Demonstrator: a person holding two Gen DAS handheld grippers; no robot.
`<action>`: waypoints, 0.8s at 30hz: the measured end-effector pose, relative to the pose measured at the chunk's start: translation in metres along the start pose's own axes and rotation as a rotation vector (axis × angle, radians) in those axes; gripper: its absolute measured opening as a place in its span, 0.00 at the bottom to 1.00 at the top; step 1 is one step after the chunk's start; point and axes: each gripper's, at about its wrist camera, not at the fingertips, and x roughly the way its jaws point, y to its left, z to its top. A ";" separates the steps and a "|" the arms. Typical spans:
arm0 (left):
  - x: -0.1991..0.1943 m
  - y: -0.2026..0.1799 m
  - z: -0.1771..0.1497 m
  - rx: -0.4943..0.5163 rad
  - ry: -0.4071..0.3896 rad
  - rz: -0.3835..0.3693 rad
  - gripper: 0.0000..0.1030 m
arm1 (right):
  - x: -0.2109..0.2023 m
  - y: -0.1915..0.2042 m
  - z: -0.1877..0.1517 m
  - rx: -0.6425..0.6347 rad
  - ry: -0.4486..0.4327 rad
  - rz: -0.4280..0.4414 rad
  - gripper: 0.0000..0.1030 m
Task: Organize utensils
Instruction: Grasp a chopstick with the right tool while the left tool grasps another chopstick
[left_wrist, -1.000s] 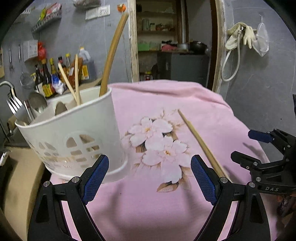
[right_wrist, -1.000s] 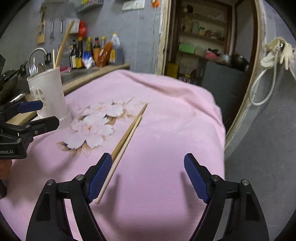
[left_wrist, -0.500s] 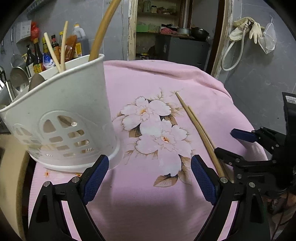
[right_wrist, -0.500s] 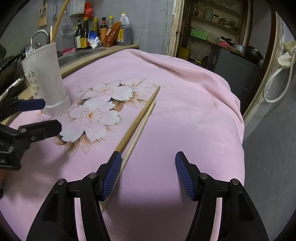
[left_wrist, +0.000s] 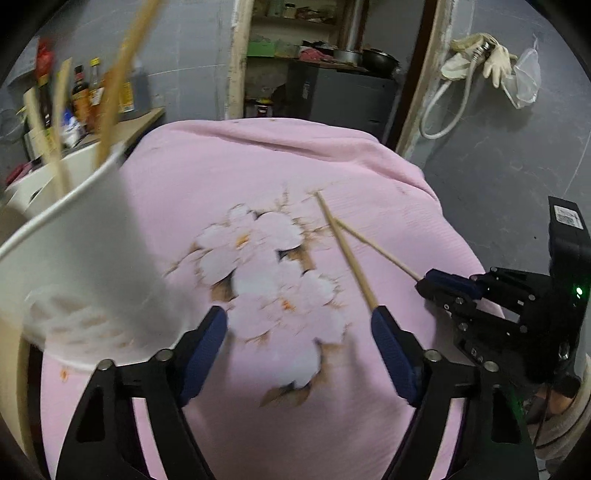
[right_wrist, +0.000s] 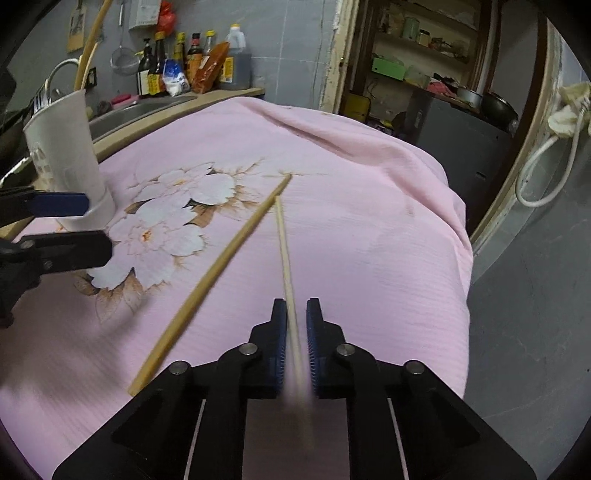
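Observation:
A white slotted utensil holder (left_wrist: 85, 258) (right_wrist: 66, 147) stands at the left on the pink flowered cloth (left_wrist: 280, 166), with long wooden utensils upright in it. Two chopsticks lie on the cloth. The thicker chopstick (right_wrist: 221, 258) (left_wrist: 347, 254) lies loose, its near end by my left gripper's right finger. My right gripper (right_wrist: 295, 325) (left_wrist: 423, 280) is shut on the near end of the thinner chopstick (right_wrist: 282, 240) (left_wrist: 376, 253). My left gripper (left_wrist: 297, 325) (right_wrist: 98, 225) hovers beside the holder; its jaws are closing with only cloth between them.
Sauce bottles (right_wrist: 184, 62) line a counter behind a sink (right_wrist: 140, 110) at the back left. The cloth drops off at its right edge (right_wrist: 458, 221) to a grey floor. Beyond it are a dark cabinet (left_wrist: 340, 96) and gloves on a hose (left_wrist: 476, 55).
My right gripper went from open to shut on the thinner chopstick and swung it away from the thicker one. My left gripper moved nearer the holder and its jaws narrowed.

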 end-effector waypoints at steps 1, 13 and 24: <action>0.004 -0.003 0.003 0.008 0.005 -0.003 0.63 | -0.001 -0.003 -0.001 0.005 -0.003 0.001 0.06; 0.071 -0.013 0.047 0.004 0.144 -0.061 0.32 | -0.012 -0.044 -0.013 0.080 0.015 -0.043 0.04; 0.090 -0.010 0.060 -0.002 0.166 -0.067 0.25 | 0.027 -0.059 0.030 0.052 0.116 0.106 0.06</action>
